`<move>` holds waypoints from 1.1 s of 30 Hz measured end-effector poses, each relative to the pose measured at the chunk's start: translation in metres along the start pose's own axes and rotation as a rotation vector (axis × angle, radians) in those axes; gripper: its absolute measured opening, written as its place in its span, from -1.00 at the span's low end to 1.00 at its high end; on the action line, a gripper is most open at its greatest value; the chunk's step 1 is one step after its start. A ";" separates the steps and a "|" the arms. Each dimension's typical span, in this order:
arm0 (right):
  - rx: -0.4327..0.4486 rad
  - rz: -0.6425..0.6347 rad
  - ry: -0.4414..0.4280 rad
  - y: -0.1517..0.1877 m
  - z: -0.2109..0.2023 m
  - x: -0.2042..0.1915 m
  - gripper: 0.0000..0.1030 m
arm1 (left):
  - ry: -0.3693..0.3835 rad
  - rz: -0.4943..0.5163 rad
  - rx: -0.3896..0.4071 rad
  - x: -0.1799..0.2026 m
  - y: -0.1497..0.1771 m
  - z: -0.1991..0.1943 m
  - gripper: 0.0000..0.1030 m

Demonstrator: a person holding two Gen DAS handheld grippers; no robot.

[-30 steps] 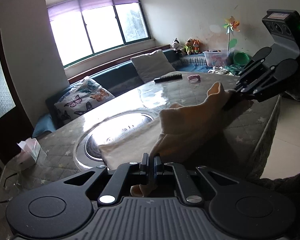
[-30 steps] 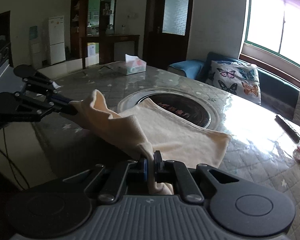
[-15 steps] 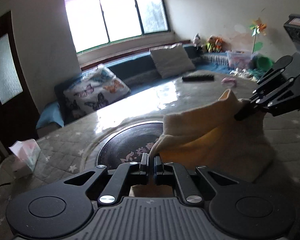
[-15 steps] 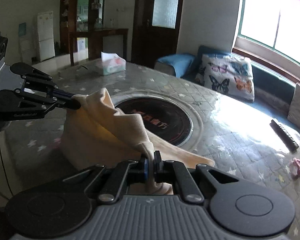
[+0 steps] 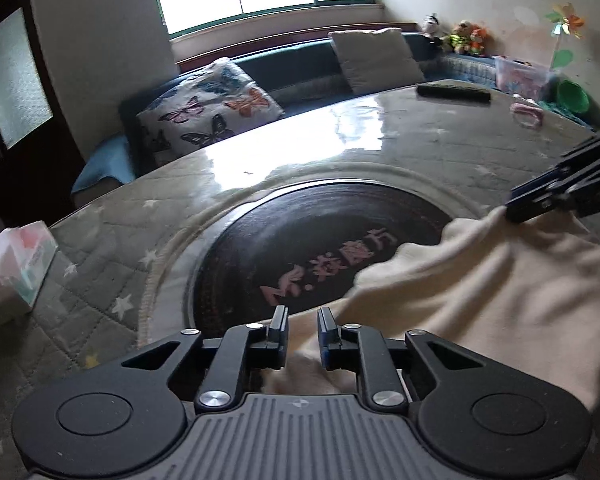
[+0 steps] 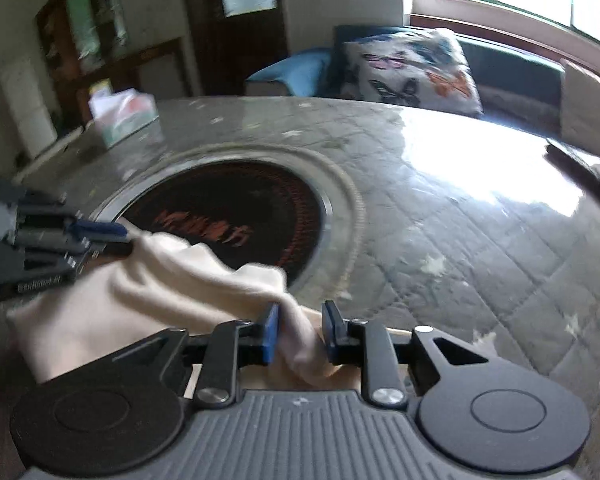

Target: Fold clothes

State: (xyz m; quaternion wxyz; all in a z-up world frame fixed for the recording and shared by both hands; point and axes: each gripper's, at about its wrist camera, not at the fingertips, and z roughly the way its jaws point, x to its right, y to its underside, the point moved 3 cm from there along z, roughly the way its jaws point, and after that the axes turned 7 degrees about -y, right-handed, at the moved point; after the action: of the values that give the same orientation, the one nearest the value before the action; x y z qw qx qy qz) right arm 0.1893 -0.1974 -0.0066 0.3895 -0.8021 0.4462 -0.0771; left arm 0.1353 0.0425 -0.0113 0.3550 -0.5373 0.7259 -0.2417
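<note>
A cream cloth (image 5: 480, 288) lies folded over on the round table (image 5: 420, 152), at the near edge of the dark round centre plate (image 5: 320, 236). My left gripper (image 5: 302, 328) is open, its jaws apart over the cloth's near corner. My right gripper (image 6: 302, 330) is open too, with a fold of the cloth (image 6: 168, 280) lying loose between its jaws. In the left wrist view the right gripper (image 5: 528, 210) sits at the cloth's far corner. In the right wrist view the left gripper (image 6: 120, 236) sits at the cloth's left corner.
A tissue box (image 5: 24, 264) stands at the table's left edge. A black remote (image 5: 454, 92) and a small pink item (image 5: 526, 110) lie on the far side. A bench with a butterfly cushion (image 5: 208, 114) runs behind the table.
Both grippers carried the cloth's held edge forward and down over the table, folding it. Both have opened from shut and let go of the cloth.
</note>
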 end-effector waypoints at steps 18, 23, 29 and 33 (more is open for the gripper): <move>-0.029 -0.082 -0.017 -0.012 0.022 -0.044 -0.63 | 0.169 0.077 -0.012 0.051 -0.028 -0.002 -0.63; -0.018 -0.032 -0.027 -0.009 0.030 -0.039 -0.65 | 0.164 0.053 -0.034 0.048 -0.032 0.014 -0.60; 0.008 -0.063 -0.015 -0.010 0.019 -0.043 -0.64 | 0.159 0.051 -0.034 0.048 -0.033 0.016 -0.59; -0.008 -0.115 -0.007 -0.005 0.019 -0.051 -0.63 | 0.151 0.046 -0.032 0.048 -0.034 0.013 -0.59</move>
State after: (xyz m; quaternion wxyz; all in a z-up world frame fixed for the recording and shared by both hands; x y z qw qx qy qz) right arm 0.1715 -0.1453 -0.0046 0.3828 -0.8281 0.3983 -0.0948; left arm 0.1581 -0.0136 -0.0067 0.2960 -0.5064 0.7665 -0.2615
